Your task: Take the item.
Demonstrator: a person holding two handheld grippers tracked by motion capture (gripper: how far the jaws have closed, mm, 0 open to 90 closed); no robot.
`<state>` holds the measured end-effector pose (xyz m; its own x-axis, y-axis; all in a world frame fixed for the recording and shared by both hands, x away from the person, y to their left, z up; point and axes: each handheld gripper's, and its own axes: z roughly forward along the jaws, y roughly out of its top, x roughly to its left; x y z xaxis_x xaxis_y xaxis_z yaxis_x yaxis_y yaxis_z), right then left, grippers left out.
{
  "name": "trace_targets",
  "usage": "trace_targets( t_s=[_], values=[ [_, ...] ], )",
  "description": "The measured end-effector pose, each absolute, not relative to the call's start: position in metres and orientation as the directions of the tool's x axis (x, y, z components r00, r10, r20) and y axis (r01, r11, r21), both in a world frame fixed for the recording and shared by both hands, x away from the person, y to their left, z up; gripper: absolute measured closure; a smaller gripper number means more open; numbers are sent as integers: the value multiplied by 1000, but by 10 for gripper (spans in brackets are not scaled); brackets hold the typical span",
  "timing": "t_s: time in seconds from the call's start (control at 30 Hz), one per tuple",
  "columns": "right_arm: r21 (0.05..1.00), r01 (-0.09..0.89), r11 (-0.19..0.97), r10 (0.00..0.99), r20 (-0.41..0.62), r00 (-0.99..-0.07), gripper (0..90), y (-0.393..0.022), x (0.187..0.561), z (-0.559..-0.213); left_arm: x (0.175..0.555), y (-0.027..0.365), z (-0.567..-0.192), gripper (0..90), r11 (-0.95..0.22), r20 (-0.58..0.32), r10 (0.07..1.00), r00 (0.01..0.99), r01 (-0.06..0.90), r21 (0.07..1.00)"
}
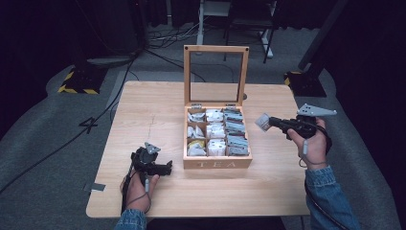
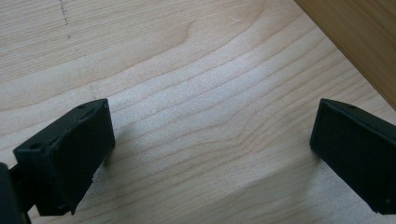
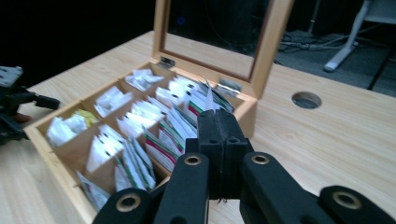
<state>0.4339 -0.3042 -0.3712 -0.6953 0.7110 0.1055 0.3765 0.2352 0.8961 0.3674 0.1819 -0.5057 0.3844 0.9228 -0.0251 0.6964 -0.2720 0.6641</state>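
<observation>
While right hand-held gripper clamps tea bag right of tea box, left hand-held gripper gapes empty.

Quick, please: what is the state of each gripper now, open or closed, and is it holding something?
Left gripper: open, holding nothing, over the table.
Right gripper: closed on a tea bag, beside the tea box.

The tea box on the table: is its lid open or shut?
Open. The lid of the tea box stands upright, and the tea bags inside show.

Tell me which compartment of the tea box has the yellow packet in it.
The front-left compartment of the tea box, nearest the person and the left claw; the other compartments show white or grey-green packets.
</observation>
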Motion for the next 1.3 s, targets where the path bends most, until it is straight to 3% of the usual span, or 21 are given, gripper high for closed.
trace_targets(
  t_s=[0.73, 1.3],
  values=[
    [781, 575, 242, 790, 185, -584, 900, -327, 468, -435, 367, 182, -506, 2, -272, -25, 923, 384, 696, 664],
    [735, 639, 229, 819, 209, -534, 898, -333, 475, -455, 367, 182, -506, 2, -272, -25, 923, 384, 696, 664]
  ],
)
